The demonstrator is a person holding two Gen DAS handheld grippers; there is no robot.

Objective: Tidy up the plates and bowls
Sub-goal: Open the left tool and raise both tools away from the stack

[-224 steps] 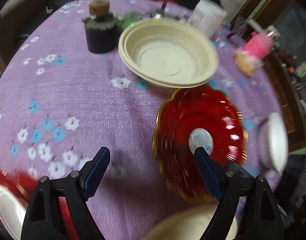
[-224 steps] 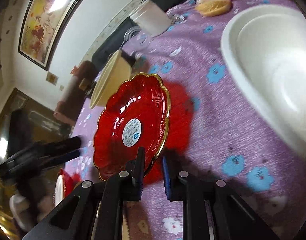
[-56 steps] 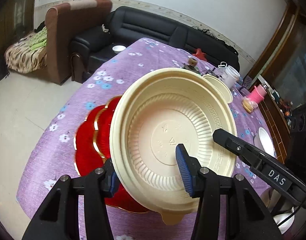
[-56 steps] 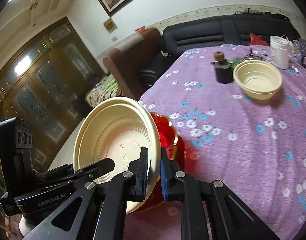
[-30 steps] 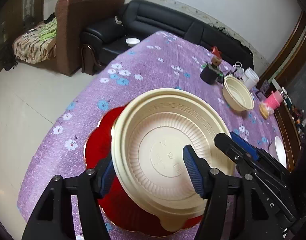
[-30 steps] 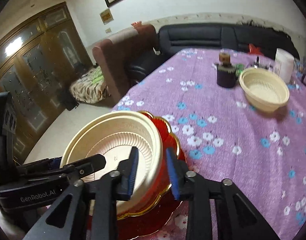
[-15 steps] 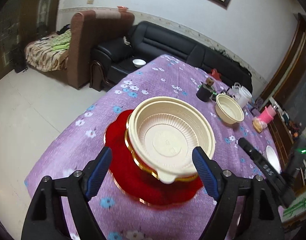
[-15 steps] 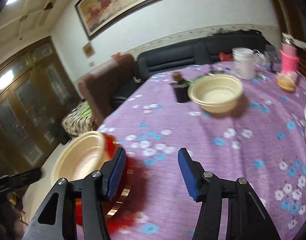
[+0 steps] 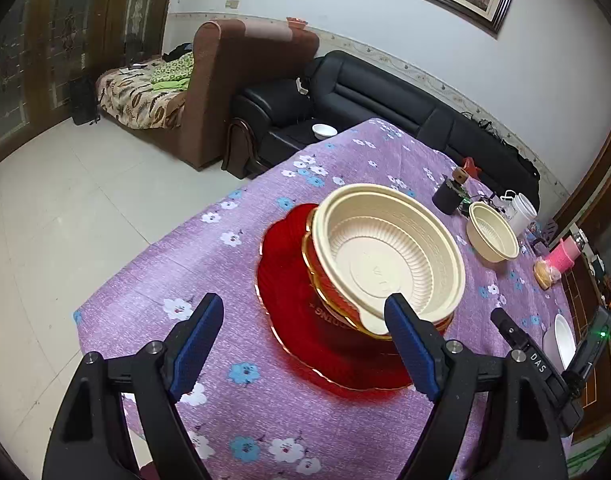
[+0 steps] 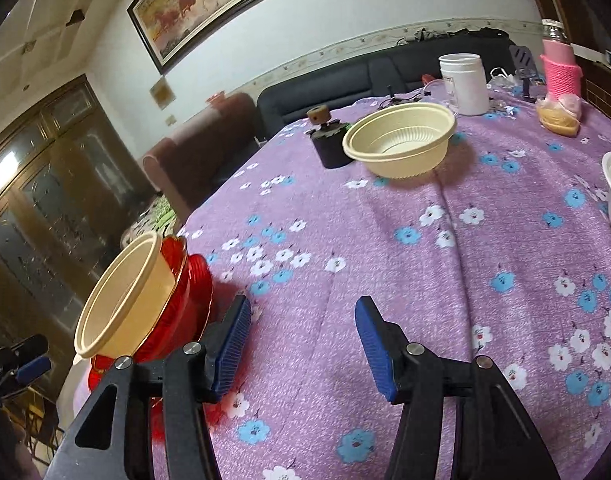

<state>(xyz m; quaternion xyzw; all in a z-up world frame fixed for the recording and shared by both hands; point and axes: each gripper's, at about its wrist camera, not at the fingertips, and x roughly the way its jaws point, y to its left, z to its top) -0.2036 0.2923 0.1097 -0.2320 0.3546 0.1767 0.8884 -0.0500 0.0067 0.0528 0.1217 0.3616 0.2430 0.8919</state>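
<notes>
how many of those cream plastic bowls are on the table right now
2. One cream bowl sits nested on the red plates near the table's corner. The other cream bowl stands alone farther along, beside the dark pot. More could be nested underneath, hidden.

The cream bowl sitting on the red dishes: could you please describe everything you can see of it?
The cream bowl looks like thin moulded plastic, round, with a ribbed inner wall, a flat embossed base, a patterned rim and a small tab at its near edge. It is empty, upright but tilted, nested in a red gold-rimmed bowl on a red plate. Neither gripper touches it.
</notes>
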